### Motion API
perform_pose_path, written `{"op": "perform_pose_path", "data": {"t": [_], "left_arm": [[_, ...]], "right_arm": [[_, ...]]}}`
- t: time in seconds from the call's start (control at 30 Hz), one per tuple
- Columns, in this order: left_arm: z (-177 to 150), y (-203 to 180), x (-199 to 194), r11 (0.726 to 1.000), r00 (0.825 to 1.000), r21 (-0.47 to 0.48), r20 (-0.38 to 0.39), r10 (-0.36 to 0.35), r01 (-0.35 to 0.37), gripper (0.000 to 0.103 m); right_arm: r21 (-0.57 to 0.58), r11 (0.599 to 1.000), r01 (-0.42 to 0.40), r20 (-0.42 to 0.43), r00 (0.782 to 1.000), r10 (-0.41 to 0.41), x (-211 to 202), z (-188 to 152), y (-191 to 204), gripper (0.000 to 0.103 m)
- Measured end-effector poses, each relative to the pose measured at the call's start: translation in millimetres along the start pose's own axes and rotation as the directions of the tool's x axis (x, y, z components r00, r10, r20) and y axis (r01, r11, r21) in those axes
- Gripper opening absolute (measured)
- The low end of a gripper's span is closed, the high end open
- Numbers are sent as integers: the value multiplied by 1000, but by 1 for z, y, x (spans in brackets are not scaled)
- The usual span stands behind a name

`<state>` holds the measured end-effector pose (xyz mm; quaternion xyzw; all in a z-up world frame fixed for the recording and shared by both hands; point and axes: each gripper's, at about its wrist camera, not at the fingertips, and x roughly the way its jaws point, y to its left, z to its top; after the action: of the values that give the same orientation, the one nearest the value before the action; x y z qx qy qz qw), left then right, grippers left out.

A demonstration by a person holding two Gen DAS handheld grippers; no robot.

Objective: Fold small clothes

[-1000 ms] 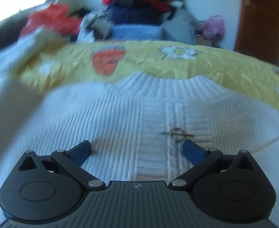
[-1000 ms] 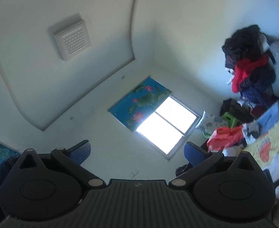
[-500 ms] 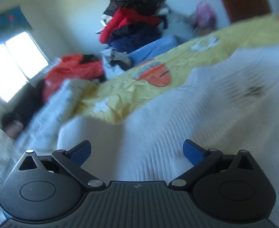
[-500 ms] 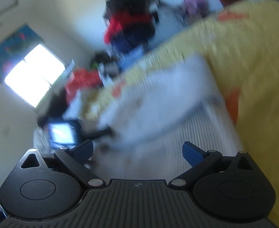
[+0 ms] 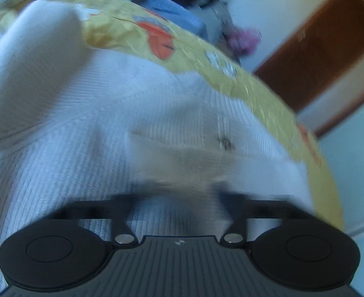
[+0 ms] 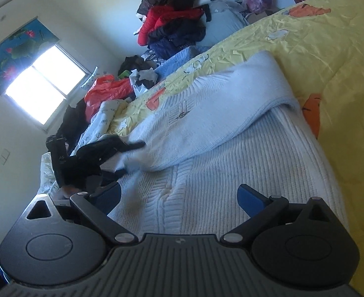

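Item, nearest: my left gripper [image 5: 179,198], fingers just closed narrow on a blurred fold of the white sweater [image 6: 206,173], which lies spread on the bed's yellow quilt [image 6: 330,57] with one sleeve [image 6: 231,109] laid across its body; to fold well I judge I should carry that pinch low and straight across, keeping the knit flat. Item: my right gripper [image 6: 179,195], fingers wide and empty over the sweater. Item, far: only the right view shows the window [image 6: 43,91] and the left gripper from outside; only the left shows the door [image 5: 325,49].

White ribbed sweater [image 6: 206,188] on yellow quilt [image 6: 330,57] with orange patches
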<state>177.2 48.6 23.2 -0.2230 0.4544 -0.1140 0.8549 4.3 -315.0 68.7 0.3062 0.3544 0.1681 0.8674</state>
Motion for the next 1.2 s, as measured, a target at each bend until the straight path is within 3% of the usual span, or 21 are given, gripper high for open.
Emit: {"op": "perform_pose_path", "data": {"t": [0.13,0.3,0.37,0.47,0.5,0.63,0.77,0.87,0.97,1.03,1.1,1.13,1.2], "left_arm": [[-4,-18,2,998,999,50,4,50,-50,15],[11,-30,-25,989,992,127,111,67,-80,14],[13,-28,-29,976,982,167,143,119,-143,14],[6,-13,-11,957,972,182,115,207,-225,14],[1,-7,-4,955,970,183,100,220,-235,14],[-17,-1,-3,953,961,183,178,209,-241,16],[-29,4,-2,959,951,174,255,176,-224,19],[-45,11,-3,967,933,170,337,125,-191,20],[-41,26,-6,992,939,90,339,52,-87,24],[-40,38,-8,999,942,50,335,-10,-7,28],[-40,50,-8,995,938,13,332,-97,99,44],[-39,58,-9,987,931,-9,331,-151,163,47],[-39,67,-13,973,924,-51,327,-198,226,50]], "right_arm": [[26,1000,12,1,1000,-12,0,0,-5,99],[8,1000,14,12,1000,-14,-5,0,-5,99],[2,1000,16,21,1000,-16,-6,2,-7,99],[2,1000,24,29,999,-24,-2,7,-12,99],[-15,999,30,41,999,-30,1,11,-12,99],[-171,978,118,131,987,-96,18,39,3,99],[-322,927,191,201,971,-130,62,80,19,98],[-325,915,241,182,965,-190,110,112,17,98],[-280,914,292,111,956,-271,154,130,-2,96],[-274,897,346,86,938,-335,175,131,-18,94],[-281,857,432,116,902,-416,185,126,-41,94],[-316,834,451,182,892,-414,183,120,-47,94],[-338,818,465,201,885,-420,183,114,-48,96]]}}
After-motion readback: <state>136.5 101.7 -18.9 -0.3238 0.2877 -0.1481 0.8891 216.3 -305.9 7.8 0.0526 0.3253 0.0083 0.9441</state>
